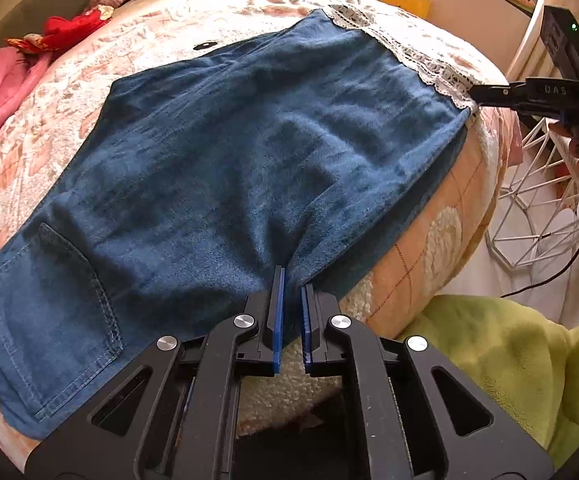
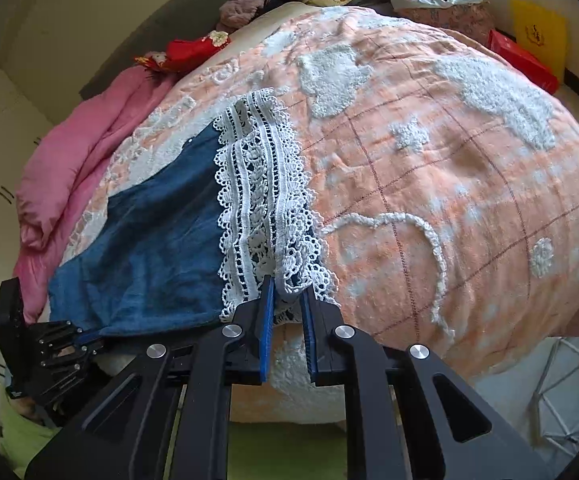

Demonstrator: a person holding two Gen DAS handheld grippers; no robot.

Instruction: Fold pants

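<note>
The blue denim pants (image 1: 225, 168) are spread on the peach tufted bedspread (image 2: 429, 152). Their near edge is pinched by the left gripper (image 1: 292, 280); a back pocket (image 1: 61, 300) is shown only there. The white lace hem (image 2: 261, 200), detailed only in the right view, is clamped by the right gripper (image 2: 287, 292).

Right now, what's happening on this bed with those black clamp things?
A person is folding blue denim pants spread on a peach bedspread. The left gripper pinches the near edge of the denim, and the right gripper has closed on the white lace hem at the leg end. The pants still lie mostly flat; no fold has been made yet.
</note>
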